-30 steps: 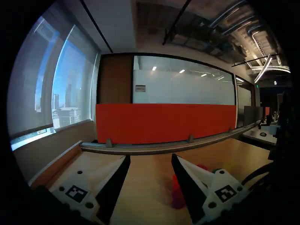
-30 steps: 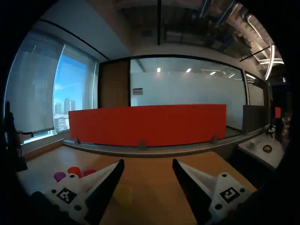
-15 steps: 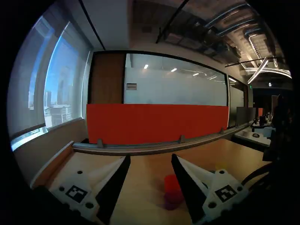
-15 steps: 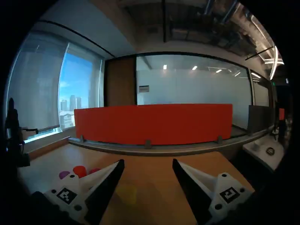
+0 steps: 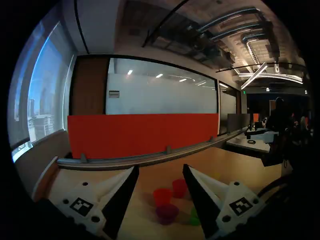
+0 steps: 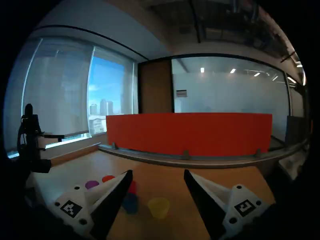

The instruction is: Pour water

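Note:
Several small plastic cups stand on the wooden table (image 5: pixel 152 176). In the left gripper view a red cup (image 5: pixel 162 196), a second red cup (image 5: pixel 179 187), a purple cup (image 5: pixel 167 213) and a green cup (image 5: pixel 194 218) sit just beyond my left gripper (image 5: pixel 159 168), which is open and holds nothing. A faint yellow cup (image 5: pixel 216 175) stands farther right. In the right gripper view a yellow cup (image 6: pixel 158 207) and a blue cup (image 6: pixel 130 202) lie between the fingers of my open right gripper (image 6: pixel 157 173). A purple cup (image 6: pixel 92 184) and a red cup (image 6: pixel 108 178) stand to the left.
An orange divider panel (image 5: pixel 140 134) on a metal rail closes the table's far edge. Windows run along the left wall. A dark stand (image 6: pixel 29 140) rises at the table's left in the right gripper view. Other desks (image 5: pixel 252 142) lie to the right.
The left gripper has swung right and tipped down, bringing more cups between its fingers. The right gripper has turned left, so the yellow and blue cups now sit ahead. Both stayed open.

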A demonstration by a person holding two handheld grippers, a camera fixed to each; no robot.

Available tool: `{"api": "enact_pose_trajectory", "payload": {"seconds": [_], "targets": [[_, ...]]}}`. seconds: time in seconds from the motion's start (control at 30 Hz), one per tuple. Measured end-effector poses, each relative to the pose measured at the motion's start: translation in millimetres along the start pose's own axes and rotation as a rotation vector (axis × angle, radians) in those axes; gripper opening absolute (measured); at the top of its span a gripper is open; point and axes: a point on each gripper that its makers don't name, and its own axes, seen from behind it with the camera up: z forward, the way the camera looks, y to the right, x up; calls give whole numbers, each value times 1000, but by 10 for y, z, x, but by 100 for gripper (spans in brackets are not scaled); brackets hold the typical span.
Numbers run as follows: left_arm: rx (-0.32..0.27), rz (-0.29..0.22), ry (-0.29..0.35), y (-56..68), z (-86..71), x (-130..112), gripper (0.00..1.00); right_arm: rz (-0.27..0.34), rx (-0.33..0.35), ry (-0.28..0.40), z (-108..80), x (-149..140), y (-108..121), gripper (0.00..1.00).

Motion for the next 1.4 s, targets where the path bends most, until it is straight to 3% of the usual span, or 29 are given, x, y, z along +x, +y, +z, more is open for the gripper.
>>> {"api": "enact_pose_trajectory", "payload": {"seconds": [0.27, 0.37, 0.67, 1.07, 1.4], "targets": [[-83, 16, 13, 186, -22, 49, 80, -9, 137, -14, 15, 16, -323, 99], [-103, 19, 12, 230, -29, 45, 80, -15, 156, -13, 8, 18, -376, 99], [-164, 6, -9, 334, -73, 12, 80, -29, 181, -45, -11, -21, -421, 99], [-253, 51, -97, 531, -131, -186, 80, -85, 228, -128, -83, -107, -506, 99], [-290, 77, -157, 635, -122, -405, 80, -118, 247, -209, -101, -281, -521, 99]]}}
